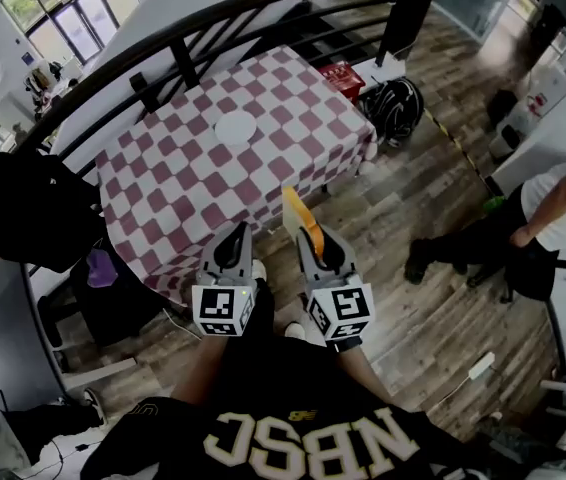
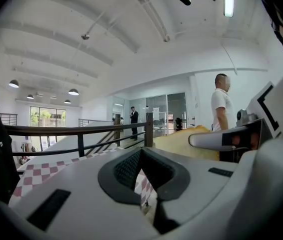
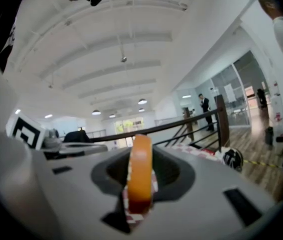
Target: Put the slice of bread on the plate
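Only the head view shows the plate (image 1: 235, 128): white, mid-way along the checked worktop (image 1: 178, 183). The right gripper view gives the slice of bread (image 3: 141, 166) edge-on, crust toward the camera. The left gripper view catches its broad yellow face instead.

The right gripper (image 1: 303, 236) has its fingers clamped on the bread's lower end. The slice stands upright above them, by the worktop's near edge and well apart from the plate. The left gripper (image 1: 233, 233) sits just beside it, fingers a narrow gap apart w/ nothing btwn them, only checked cloth showing through.

A railing (image 2: 67, 130) runs behind the worktop. A black helmet (image 1: 393, 108) and a red box (image 1: 343, 76) sit off the far corner. A person in a white shirt (image 1: 553, 203) is to the right.
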Action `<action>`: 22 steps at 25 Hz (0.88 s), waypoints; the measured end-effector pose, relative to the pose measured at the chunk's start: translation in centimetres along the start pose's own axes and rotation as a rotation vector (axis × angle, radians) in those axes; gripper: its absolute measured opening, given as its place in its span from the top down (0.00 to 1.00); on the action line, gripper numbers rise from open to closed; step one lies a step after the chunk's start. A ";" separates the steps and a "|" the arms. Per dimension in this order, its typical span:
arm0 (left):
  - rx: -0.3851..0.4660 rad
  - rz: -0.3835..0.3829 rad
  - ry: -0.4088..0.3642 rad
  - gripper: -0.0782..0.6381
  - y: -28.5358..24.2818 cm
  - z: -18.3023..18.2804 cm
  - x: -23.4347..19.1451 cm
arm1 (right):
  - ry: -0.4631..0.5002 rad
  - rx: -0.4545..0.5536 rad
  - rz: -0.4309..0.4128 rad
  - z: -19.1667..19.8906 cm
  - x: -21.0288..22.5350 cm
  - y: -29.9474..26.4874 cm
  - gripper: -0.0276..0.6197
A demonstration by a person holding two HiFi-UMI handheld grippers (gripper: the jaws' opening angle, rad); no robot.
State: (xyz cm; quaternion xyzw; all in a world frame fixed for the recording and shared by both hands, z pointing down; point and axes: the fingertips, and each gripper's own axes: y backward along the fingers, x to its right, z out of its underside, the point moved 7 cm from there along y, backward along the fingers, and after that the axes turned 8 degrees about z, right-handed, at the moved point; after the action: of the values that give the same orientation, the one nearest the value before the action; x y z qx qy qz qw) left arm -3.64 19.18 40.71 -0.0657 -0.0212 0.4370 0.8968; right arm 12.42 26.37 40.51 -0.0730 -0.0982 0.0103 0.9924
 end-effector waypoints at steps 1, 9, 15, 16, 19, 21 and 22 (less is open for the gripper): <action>0.002 -0.006 0.007 0.87 -0.7 0.1 -1.2 | 0.011 -0.007 0.006 -0.2 0.1 -1.2 0.80; 0.062 -0.023 0.021 0.87 -7.1 -2.0 -11.3 | 0.069 -0.050 0.041 -2.4 0.0 -13.4 0.80; 0.050 -0.062 0.063 0.87 -10.0 -0.7 -19.1 | 0.097 -0.089 -0.057 -2.3 -3.1 -22.8 0.80; 0.043 -0.069 0.076 0.87 -10.2 -0.3 -20.0 | 0.094 -0.095 -0.065 -2.2 -3.5 -23.8 0.80; 0.034 -0.079 0.103 0.87 -10.8 0.7 -22.0 | 0.087 -0.116 -0.075 -1.2 -4.1 -26.2 0.80; 0.012 -0.077 0.121 0.87 -11.4 1.6 -23.4 | 0.082 -0.142 -0.080 -0.2 -4.6 -27.9 0.80; -0.003 -0.078 0.129 0.87 -11.6 2.0 -23.9 | 0.075 -0.160 -0.086 0.3 -4.7 -28.6 0.80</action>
State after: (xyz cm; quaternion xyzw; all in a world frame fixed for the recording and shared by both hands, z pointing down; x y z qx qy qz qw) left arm -9.54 -6.46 44.72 -0.0942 0.0334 0.3964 0.9126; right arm 7.92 -2.00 44.05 -0.1483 -0.0645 -0.0430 0.9859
